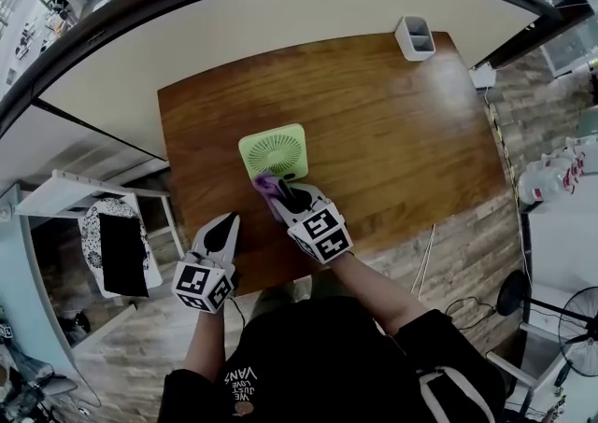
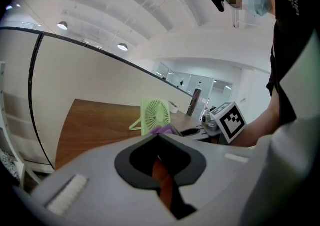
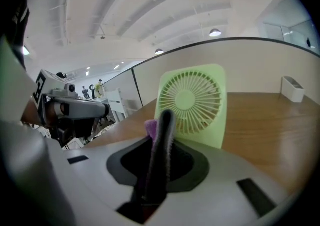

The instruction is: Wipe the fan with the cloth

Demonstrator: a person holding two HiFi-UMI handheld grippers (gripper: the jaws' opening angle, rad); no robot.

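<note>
A light-green square fan (image 1: 272, 152) stands upright on the wooden table (image 1: 392, 132), near its front edge. My right gripper (image 1: 283, 191) is just in front of the fan, shut on a purple cloth (image 1: 265, 187) that sticks out past its tips. In the right gripper view the cloth (image 3: 150, 126) peeks from beside the closed jaws (image 3: 165, 118), and the fan's grille (image 3: 192, 103) fills the view close ahead. My left gripper (image 1: 228, 223) hovers at the table's front edge, left of the fan, shut and holding nothing. In the left gripper view the fan (image 2: 156, 115) and the cloth (image 2: 163, 130) lie ahead.
A white pen holder (image 1: 415, 38) stands at the table's far right corner. A curved wall runs behind the table. A white rack (image 1: 93, 197) with dark cloth stands on the floor at the left. A floor fan (image 1: 575, 328) and cables are on the right.
</note>
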